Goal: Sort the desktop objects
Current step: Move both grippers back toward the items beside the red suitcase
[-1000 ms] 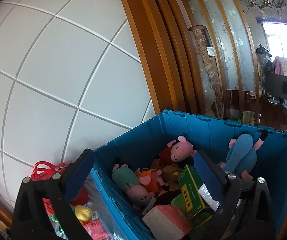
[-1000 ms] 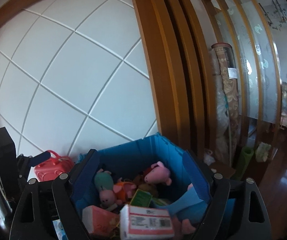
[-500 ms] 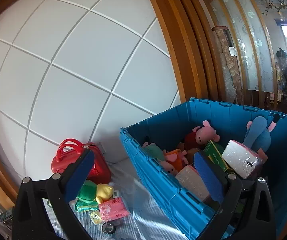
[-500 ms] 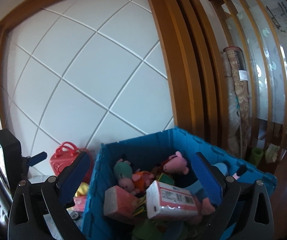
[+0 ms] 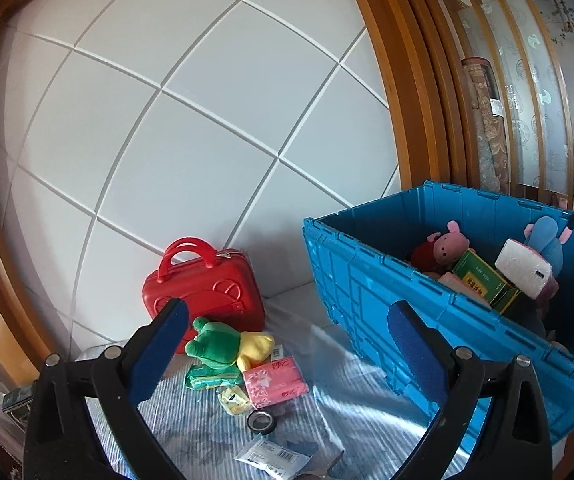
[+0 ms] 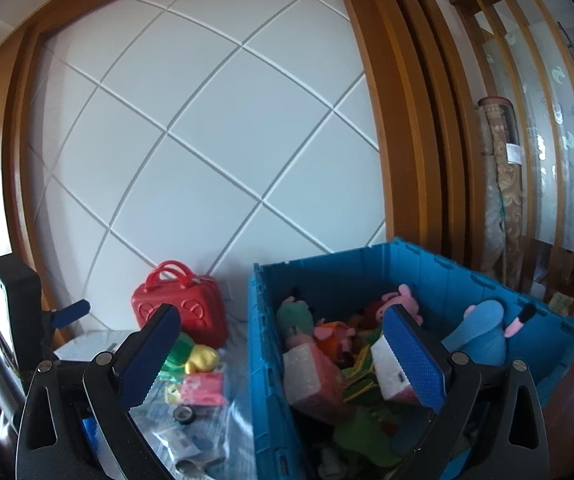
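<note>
- Left wrist view: faces the wall slightly downward, near the tabletop; blue crate (image 5: 439, 300) at 3 o'clock.
- Right wrist view: close above the crate.
- Shared: crate, red case (image 5: 203, 292).

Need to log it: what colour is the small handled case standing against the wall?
Red, a glossy hard-shell mini suitcase with two loop handles; clearest in the left wrist view.

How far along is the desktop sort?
Done: the blue crate already holds plush toys, a green box and a white wrapped pack. In hand: nothing; left gripper and right gripper are both open and empty. Left: red case, green frog plush, pink tissue pack, tape roll and sachets on the table.
</note>
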Motion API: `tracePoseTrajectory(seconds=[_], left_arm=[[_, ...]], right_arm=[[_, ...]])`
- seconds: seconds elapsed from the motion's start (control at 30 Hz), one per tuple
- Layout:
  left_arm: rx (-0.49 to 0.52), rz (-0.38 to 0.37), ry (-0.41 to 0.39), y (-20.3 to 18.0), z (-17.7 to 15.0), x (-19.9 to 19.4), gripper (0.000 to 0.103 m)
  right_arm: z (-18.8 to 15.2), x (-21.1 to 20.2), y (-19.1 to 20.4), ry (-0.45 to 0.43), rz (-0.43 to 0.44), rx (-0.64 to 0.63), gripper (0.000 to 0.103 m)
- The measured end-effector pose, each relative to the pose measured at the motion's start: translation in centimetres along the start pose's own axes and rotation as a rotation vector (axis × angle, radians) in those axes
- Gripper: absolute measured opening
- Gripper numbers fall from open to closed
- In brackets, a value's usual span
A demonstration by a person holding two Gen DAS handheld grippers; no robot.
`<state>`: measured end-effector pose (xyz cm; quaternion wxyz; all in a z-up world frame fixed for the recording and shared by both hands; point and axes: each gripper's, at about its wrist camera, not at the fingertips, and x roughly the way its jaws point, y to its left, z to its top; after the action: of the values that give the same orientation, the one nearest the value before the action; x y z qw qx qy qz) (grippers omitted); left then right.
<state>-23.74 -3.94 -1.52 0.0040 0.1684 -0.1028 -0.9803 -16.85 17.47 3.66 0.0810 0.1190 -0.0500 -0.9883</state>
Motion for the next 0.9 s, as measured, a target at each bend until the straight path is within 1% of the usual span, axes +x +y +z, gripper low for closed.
tracePoseTrajectory(seconds=[0.13,0.23,0.37,0.53,0.7,0.83,0.9], left_arm=[[0.017,0.006,0.022,3.6,-1.6,-0.2,0.101],[0.021,0.025,0.04,7.3,-3.3,-0.3,0.101],[0.016,0.07,0.08,12.9,-6.0,-0.2,0.101],[0.007,0.123,0.129,18.3,-9.1,0.8,0.101],[-0.006,0.145,0.182,21.0,-11.4,2.7,0.101],[-0.025,0.164,0.209,21.7,-12.4,4.6,0.101],[-0.025,0.149,0.215,21.6,-12.6,5.8,0.101]], right_arm=[[-0.8,0.7,3.9,0.02,0.019,-0.006,0.103],[-2.0,1.6,7.1,0.053,0.028,-0.021,0.103],[-4.0,2.9,10.6,0.09,0.036,-0.003,0.103],[-7.0,5.2,13.9,0.165,0.035,0.002,0.103],[-9.0,8.1,15.1,0.236,0.026,-0.008,0.103],[-9.7,10.8,15.5,0.259,0.051,-0.023,0.103],[-10.1,12.6,15.5,0.283,0.059,-0.028,0.103]])
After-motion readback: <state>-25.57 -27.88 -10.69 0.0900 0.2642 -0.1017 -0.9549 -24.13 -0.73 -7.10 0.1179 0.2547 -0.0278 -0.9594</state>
